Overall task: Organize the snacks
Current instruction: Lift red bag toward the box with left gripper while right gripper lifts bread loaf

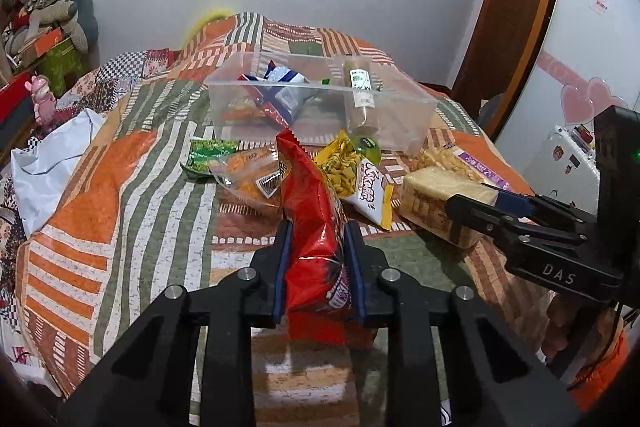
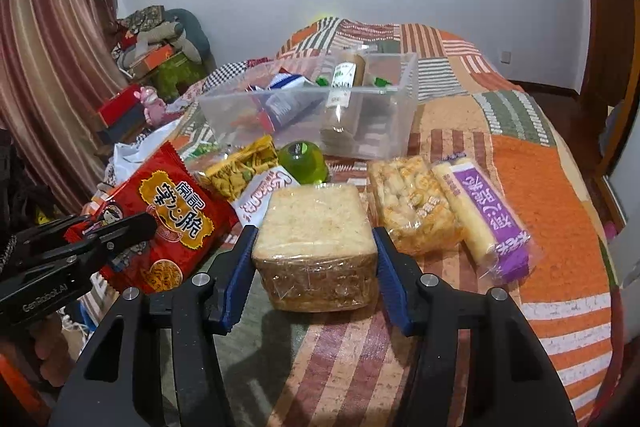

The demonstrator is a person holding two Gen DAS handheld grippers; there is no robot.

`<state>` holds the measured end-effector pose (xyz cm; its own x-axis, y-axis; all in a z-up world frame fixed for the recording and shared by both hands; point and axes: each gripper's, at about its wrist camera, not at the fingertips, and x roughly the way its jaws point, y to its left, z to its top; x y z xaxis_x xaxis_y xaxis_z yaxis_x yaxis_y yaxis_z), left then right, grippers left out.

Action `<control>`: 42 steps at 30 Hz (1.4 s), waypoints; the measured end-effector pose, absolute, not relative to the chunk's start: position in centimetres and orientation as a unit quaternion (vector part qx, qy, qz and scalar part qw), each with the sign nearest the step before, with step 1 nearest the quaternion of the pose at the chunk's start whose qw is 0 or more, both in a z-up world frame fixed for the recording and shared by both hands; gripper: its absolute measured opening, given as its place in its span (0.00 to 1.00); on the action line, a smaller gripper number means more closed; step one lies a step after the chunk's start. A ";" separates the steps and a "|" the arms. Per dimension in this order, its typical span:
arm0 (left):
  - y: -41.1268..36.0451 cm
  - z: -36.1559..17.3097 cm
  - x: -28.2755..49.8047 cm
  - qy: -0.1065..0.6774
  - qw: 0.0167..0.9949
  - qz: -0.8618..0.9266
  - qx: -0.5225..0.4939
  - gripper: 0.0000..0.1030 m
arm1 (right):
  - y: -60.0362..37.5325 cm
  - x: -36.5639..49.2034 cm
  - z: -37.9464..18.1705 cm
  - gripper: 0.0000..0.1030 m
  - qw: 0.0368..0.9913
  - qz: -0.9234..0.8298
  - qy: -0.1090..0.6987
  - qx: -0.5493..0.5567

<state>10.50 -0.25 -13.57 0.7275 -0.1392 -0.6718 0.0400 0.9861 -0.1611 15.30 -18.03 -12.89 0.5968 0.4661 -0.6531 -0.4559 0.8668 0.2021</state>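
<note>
My left gripper (image 1: 316, 239) is shut on a red snack bag (image 1: 312, 227) and holds it upright above the quilt; the bag also shows in the right wrist view (image 2: 168, 223). My right gripper (image 2: 314, 247) is closed against both sides of a wrapped bread loaf (image 2: 316, 247), which also shows in the left wrist view (image 1: 436, 203). A clear plastic bin (image 1: 400, 123) stands behind the snacks and holds a blue-white packet (image 1: 280, 91) and a tall brown bottle (image 1: 360, 95). The bin also shows in the right wrist view (image 2: 384, 131).
Loose snacks lie on the patchwork quilt (image 1: 120, 187): a yellow bag (image 1: 352, 175), an orange bag (image 1: 252, 175), a green packet (image 1: 208, 155), a green cup (image 2: 302, 163), a biscuit pack (image 2: 416, 203) and a purple-labelled pack (image 2: 488, 215). White plastic (image 1: 48, 163) lies left.
</note>
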 end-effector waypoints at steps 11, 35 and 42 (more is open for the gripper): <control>0.6 -11.2 10.5 0.339 0.936 -0.047 -0.079 0.21 | -18.5 15.2 -11.0 0.51 0.905 0.255 0.340 0.016; 0.2 -5.1 16.2 0.274 0.959 -0.056 -0.056 0.21 | -19.4 19.1 -5.6 0.51 0.937 0.228 0.261 0.035; -0.5 -4.5 19.2 0.265 0.962 -0.056 -0.041 0.21 | -18.9 20.8 -5.6 0.51 0.941 0.219 0.258 0.033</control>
<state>19.25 -0.52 -4.52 0.8529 -0.1301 -0.5055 0.0864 0.9903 -0.1091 20.83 -18.88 -5.60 0.7713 0.4282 -0.4709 -0.3940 0.9023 0.1751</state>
